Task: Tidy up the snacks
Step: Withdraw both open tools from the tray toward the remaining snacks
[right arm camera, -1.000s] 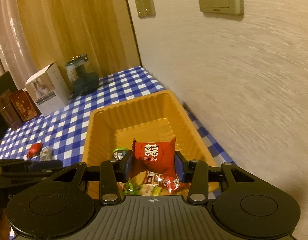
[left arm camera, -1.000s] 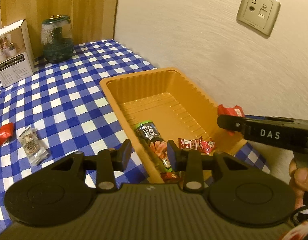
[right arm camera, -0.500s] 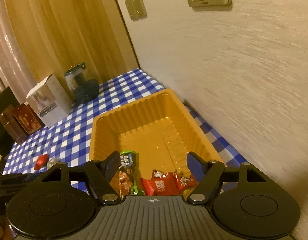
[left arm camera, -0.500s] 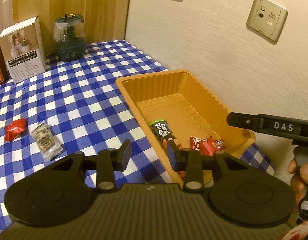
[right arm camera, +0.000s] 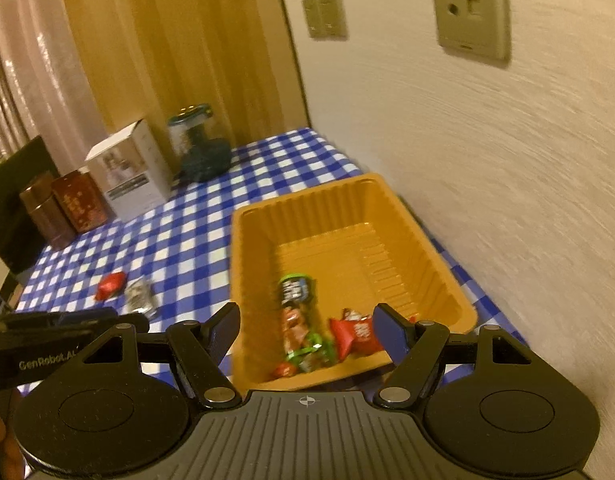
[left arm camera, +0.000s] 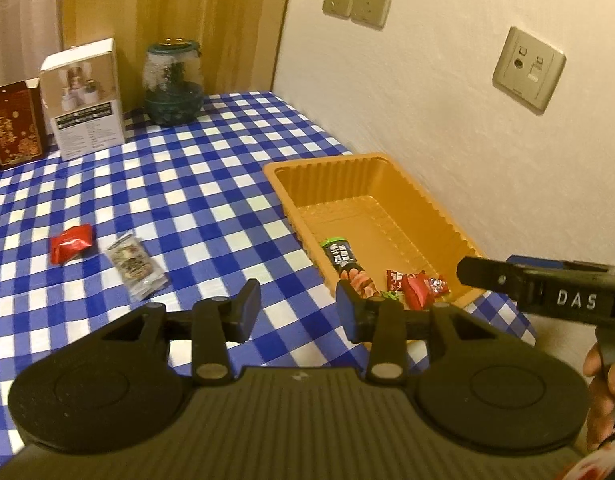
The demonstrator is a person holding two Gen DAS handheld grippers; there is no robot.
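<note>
A second ago my right gripper [right arm camera: 305, 330] had the red packet [right arm camera: 357, 334] pinched between its pads; now that packet lies in the orange tray [right arm camera: 391, 210], and both my grippers have pulled back and up so more of the checked tablecloth [left arm camera: 179, 184] shows. The packet sits at the near end of the tray, below and between my spread right fingers, touching neither, next to the long green-topped snack [right arm camera: 297, 320] and a few small red candies. So the right gripper is let go, nothing in it. My left gripper [left arm camera: 297, 310] hangs over the cloth just left of the tray's near corner, jaws opening a little, nothing between them. Still out on the cloth, well left of the tray: a red candy [left arm camera: 71, 242] and a clear wrapped snack [left arm camera: 135, 268] just beside it. Both grippers tilt down toward the table. My right hand [left arm camera: 605, 384] grips its handle at the edge of the left view.
</note>
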